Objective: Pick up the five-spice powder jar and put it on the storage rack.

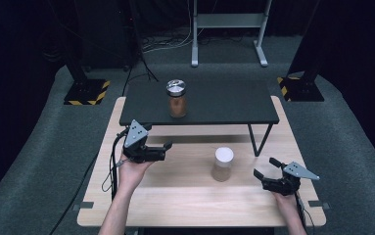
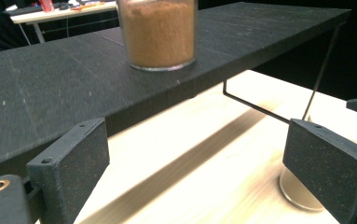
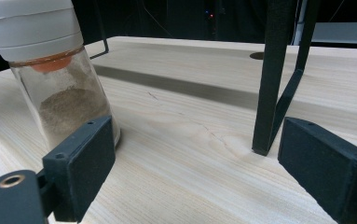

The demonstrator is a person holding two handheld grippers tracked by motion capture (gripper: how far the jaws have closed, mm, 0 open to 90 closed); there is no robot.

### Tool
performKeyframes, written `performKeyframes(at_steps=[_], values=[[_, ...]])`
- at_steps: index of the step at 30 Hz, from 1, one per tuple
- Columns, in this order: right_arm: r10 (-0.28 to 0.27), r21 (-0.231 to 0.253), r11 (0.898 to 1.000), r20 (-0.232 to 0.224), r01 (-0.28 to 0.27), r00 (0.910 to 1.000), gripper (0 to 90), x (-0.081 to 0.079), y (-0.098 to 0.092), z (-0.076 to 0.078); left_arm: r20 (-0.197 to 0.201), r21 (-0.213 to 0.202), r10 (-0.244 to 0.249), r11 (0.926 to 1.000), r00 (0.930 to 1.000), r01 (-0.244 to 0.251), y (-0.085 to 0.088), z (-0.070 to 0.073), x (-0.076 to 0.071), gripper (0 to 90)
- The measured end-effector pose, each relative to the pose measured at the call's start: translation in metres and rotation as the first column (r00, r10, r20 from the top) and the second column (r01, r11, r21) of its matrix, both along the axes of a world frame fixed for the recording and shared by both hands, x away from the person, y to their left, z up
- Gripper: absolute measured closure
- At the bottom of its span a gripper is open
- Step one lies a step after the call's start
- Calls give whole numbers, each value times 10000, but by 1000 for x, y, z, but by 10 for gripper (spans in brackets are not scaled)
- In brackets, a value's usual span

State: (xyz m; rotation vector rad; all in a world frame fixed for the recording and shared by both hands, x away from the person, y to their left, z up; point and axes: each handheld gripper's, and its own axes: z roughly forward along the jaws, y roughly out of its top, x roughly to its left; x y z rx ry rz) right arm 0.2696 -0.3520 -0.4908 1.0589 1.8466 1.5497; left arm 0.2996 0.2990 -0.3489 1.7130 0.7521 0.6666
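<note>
— Two grippers, both with nothing in them? How do they sit?

— Yes. The left gripper has its jaws wide apart over the wooden table. The right gripper is spread wide too, low by the table.

— What is close by?

— A white-lidded jar stands on the table between them, nearer the right one. A silver-lidded jar of brown powder stands up on the black shelf.

— Any words on the jars?

— None I can read.
</note>
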Motion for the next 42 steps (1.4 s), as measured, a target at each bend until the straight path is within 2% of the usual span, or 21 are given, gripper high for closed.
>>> performKeyframes(at_steps=[7,15,19,21,24,31,32,34,35,42], values=[[-9,-11,10000,5,9,10000,95,0,0,0,-89,469,109,9988,9999,-105,4,-21,-15,68],[-13,-22,10000,12,13,10000,95,0,0,0,-468,556,1,9985,9989,25,10,-55,-24,68],[-19,-23,10000,19,19,10000,95,0,1,0,-498,616,-88,9980,9987,119,14,-67,-30,68],[-9,-34,10000,27,9,10000,95,0,1,0,-458,777,-49,9969,9989,85,16,-72,-34,69],[-15,-19,10000,14,15,10000,95,0,0,0,-472,723,-50,9974,9989,84,21,-82,-38,69],[-14,-40,10000,26,14,10000,95,-1,1,0,-829,662,168,9977,9964,-113,28,-107,-43,72],[-13,-46,10000,30,13,10000,95,-1,1,0,-903,666,205,9977,9957,-145,28,-109,-43,76],[-11,-50,10000,30,11,10000,95,-1,1,0,-876,1001,344,9947,9956,-256,25,-111,-45,76],[-14,-41,10000,27,14,10000,95,-1,1,0,-859,1033,376,9942,9956,-286,24,-113,-46,76],[10,-50,10000,13,-10,10000,95,0,1,0,-1062,837,322,9962,9938,-233,27,-123,-43,76]])
